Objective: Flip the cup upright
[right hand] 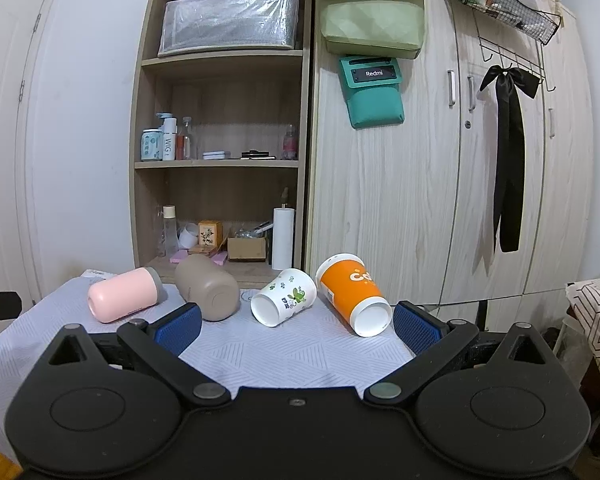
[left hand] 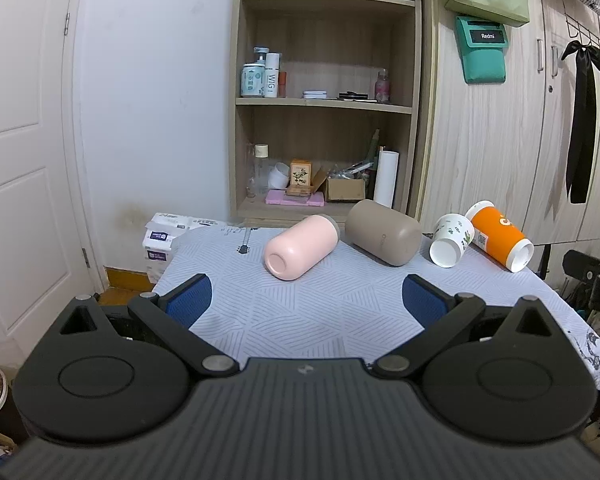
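Note:
Several cups lie on their sides in a row on the table's pale patterned cloth (left hand: 320, 312): a pink cup (left hand: 300, 246), a taupe cup (left hand: 384, 236), a white floral paper cup (left hand: 450, 240) and an orange paper cup (left hand: 500, 238). They also show in the right wrist view: the pink cup (right hand: 122, 294), the taupe cup (right hand: 208, 286), the floral cup (right hand: 284, 296) and the orange cup (right hand: 352, 292). My left gripper (left hand: 306, 298) is open and empty, short of the pink cup. My right gripper (right hand: 298, 328) is open and empty, in front of the two paper cups.
A wooden shelf unit (left hand: 324, 92) with bottles and boxes stands behind the table, next to a wardrobe (left hand: 500, 140). A white door (left hand: 20, 160) is at the left. Tissue packs (left hand: 168, 232) lie by the table's far left corner. A patterned cloth (right hand: 596, 312) is at the right.

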Demonstrator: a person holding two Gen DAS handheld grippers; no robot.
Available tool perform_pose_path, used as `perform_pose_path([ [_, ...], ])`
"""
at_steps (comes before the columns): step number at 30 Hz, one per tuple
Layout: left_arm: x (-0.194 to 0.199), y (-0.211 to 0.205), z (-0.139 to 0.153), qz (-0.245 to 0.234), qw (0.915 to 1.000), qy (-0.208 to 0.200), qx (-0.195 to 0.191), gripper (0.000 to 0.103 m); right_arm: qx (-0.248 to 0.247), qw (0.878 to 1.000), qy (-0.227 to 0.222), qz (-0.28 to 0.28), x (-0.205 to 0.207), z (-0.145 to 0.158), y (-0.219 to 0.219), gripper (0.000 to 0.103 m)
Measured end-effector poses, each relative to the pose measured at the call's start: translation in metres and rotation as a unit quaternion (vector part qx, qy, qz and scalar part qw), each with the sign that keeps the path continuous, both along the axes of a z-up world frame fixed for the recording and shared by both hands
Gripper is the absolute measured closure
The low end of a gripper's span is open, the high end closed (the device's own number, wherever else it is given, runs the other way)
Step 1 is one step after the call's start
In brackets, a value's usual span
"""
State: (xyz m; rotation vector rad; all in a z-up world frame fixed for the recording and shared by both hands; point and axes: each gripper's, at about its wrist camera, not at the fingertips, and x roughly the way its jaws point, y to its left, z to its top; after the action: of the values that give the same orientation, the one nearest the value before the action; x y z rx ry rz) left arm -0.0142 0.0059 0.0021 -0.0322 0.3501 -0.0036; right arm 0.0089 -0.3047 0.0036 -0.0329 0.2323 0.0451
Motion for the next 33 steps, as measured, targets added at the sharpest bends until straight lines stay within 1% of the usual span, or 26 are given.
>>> perform_pose_path([
  [20,-0.0016,0.0005,0.0015,-0.004,0.9999,0.001,-0.014,0.0,-0.002,1.0,0.003,-0.001,0.0012,-0.0003,0.001,0.0],
  [27,0.0023,-0.0019,-0.001,-0.003,0.9999,0.012,-0.009,0.0,-0.02,1.0,0.015,-0.004,0.0033,-0.0034,0.0042,0.0],
  [33,0.0043,-0.001,-0.0016,-0.006,0.9998,0.014,-0.01,0.0,-0.02,1.0,0.018,0.0,0.0037,-0.0052,0.0045,0.0],
])
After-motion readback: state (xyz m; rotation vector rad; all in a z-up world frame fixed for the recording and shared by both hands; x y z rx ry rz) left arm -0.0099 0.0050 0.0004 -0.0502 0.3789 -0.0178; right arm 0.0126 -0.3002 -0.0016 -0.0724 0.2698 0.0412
